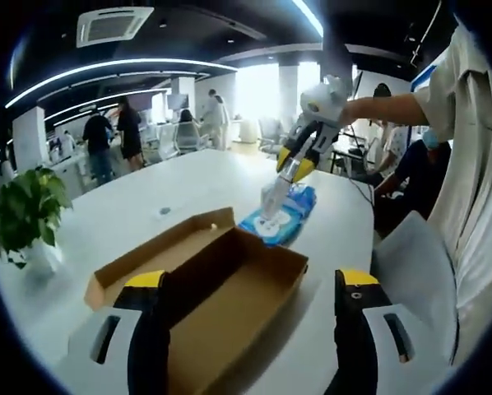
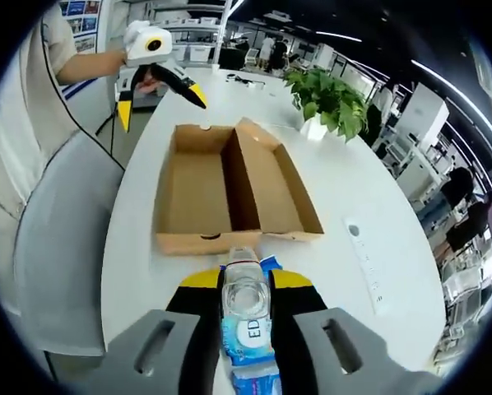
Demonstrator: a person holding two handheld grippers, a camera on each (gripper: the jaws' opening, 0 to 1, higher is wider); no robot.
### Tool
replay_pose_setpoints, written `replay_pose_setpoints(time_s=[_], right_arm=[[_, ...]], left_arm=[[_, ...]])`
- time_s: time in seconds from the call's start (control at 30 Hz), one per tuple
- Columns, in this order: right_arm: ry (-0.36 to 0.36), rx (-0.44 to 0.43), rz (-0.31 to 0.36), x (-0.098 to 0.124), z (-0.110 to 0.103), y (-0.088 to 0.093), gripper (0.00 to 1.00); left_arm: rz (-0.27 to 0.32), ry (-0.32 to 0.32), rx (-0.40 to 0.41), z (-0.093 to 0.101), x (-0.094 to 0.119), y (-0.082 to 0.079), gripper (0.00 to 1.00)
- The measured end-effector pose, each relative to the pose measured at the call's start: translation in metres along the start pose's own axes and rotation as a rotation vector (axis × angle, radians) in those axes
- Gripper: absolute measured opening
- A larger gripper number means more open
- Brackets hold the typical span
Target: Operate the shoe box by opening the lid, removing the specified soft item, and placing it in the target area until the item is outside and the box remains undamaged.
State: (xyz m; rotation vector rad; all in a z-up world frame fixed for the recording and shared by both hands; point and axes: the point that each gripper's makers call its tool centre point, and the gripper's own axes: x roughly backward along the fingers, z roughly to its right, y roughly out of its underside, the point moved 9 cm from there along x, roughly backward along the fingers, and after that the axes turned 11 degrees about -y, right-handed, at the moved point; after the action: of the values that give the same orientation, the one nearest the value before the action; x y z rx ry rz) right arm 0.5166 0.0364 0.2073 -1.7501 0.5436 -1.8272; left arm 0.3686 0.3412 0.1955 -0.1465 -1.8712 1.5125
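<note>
The brown cardboard shoe box [image 1: 229, 288] lies open on the white table, its lid [image 1: 160, 251] folded flat beside it. The tray [image 2: 192, 193] looks empty. In the left gripper view my left gripper [image 1: 250, 280] stands open, its jaws wide apart over the near end of the box. Past the box's far end, my right gripper [image 1: 272, 206] is shut on a soft blue-and-white pack [image 1: 283, 216] that rests on or just above the table. The right gripper view shows this pack [image 2: 246, 329] pinched between the right gripper [image 2: 246, 284], and the left gripper [image 2: 162, 111] open beyond the box.
A potted plant [image 1: 28, 210] [image 2: 332, 99] stands on the table beside the box. A grey chair [image 1: 410, 255] [image 2: 57, 247] sits at the table's edge by the person. A white strip [image 2: 365, 263] lies on the table. Several people stand far back in the office.
</note>
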Motion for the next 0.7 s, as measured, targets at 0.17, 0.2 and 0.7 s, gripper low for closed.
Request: replay_pose_setpoints(time_s=[0.17, 0.2, 0.7], right_arm=[[-0.005, 0.000, -0.023, -0.001, 0.012, 0.003, 0.18], [-0.008, 0.001, -0.028, -0.001, 0.014, 0.004, 0.18], [-0.019, 0.021, -0.124, -0.004, 0.049, 0.015, 0.18]], left_arm=[[0.033, -0.068, 0.005, -0.003, 0.007, 0.004, 0.90], [0.034, -0.075, 0.013, -0.002, 0.009, 0.006, 0.90], [0.044, -0.175, 0.044, -0.001, 0.036, 0.020, 0.92]])
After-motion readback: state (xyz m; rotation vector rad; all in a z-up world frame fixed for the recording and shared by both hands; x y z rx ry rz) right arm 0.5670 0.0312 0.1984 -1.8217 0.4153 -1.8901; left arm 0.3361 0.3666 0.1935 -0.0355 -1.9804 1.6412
